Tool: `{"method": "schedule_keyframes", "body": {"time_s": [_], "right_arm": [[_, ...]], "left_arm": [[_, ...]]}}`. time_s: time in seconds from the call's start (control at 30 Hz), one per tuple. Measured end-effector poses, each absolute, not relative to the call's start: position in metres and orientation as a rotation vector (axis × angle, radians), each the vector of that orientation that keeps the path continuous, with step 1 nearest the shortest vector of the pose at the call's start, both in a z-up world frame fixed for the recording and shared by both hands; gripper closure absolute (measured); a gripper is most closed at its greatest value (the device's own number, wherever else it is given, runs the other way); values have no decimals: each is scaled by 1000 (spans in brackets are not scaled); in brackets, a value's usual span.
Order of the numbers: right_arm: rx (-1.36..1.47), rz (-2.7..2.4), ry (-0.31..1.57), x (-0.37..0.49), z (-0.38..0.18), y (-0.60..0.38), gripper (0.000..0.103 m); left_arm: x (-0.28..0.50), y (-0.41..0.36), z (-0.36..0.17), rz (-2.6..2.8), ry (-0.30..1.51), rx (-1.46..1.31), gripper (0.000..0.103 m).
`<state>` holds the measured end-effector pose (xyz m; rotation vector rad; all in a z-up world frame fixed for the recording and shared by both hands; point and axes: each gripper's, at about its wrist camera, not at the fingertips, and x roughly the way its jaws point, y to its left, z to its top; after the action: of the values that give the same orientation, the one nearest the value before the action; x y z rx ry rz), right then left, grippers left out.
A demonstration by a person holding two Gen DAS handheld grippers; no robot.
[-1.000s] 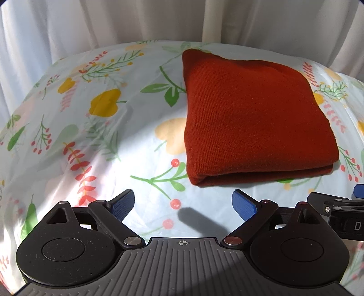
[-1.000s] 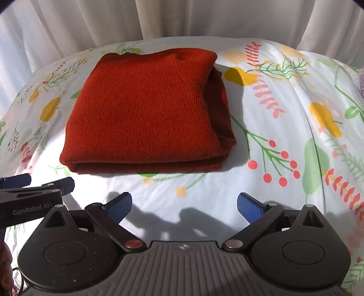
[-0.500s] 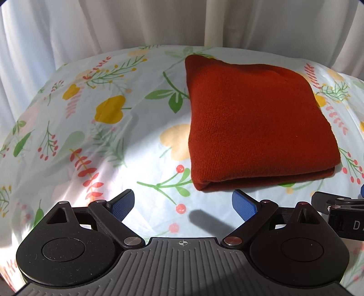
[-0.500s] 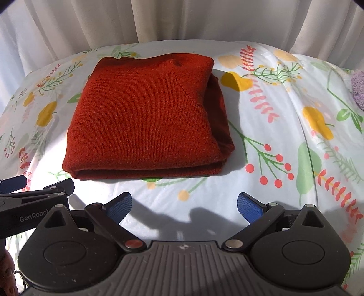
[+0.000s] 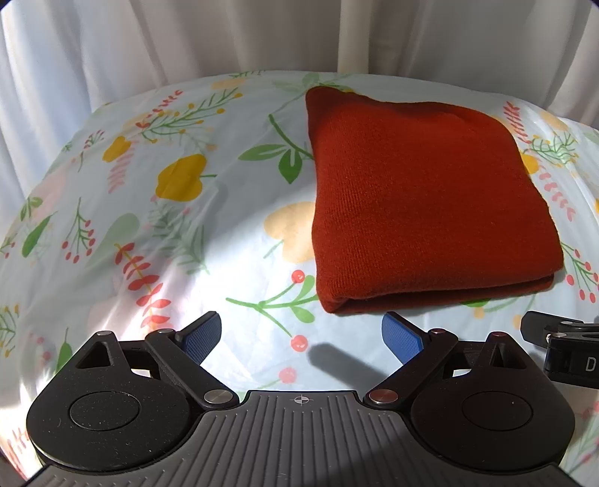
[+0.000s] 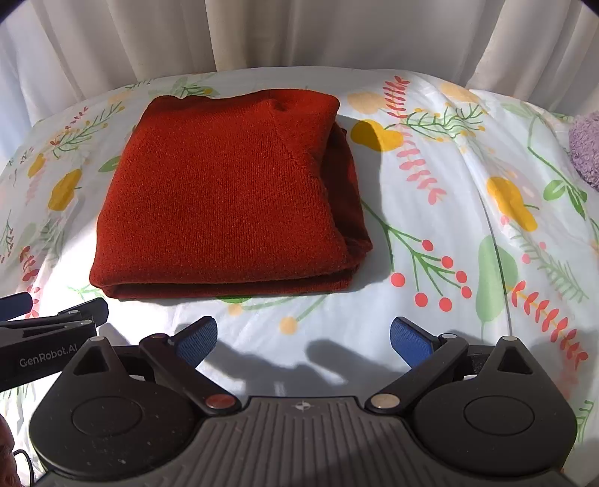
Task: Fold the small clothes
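A rust-red knitted garment (image 5: 423, 209) lies folded into a thick rectangle on the floral sheet; it also shows in the right wrist view (image 6: 228, 202). My left gripper (image 5: 301, 335) is open and empty, just in front of the garment's near left corner. My right gripper (image 6: 303, 337) is open and empty, in front of the garment's near edge and a little to its right. Each gripper's body shows at the edge of the other's view.
The floral sheet (image 5: 149, 232) covers the whole surface. White curtains (image 6: 299, 33) hang close behind its far edge. A purple fuzzy cloth (image 6: 586, 150) lies at the far right.
Both grippers have drawn back and risen slightly from the garment, still open. The folded garment has not moved.
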<state>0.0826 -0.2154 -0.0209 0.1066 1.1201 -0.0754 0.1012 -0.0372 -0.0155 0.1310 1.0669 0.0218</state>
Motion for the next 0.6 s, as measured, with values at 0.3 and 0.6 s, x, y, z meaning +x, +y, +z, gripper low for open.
{"method": "schedule_keyframes", "body": {"time_s": [0.3, 0.6], "right_arm": [[106, -85, 1115, 84, -21, -217, 4], [95, -92, 1114, 86, -21, -217, 4]], "left_arm": [[103, -38, -16, 24, 1070, 133, 7], [105, -38, -20, 16, 1075, 136, 7]]}}
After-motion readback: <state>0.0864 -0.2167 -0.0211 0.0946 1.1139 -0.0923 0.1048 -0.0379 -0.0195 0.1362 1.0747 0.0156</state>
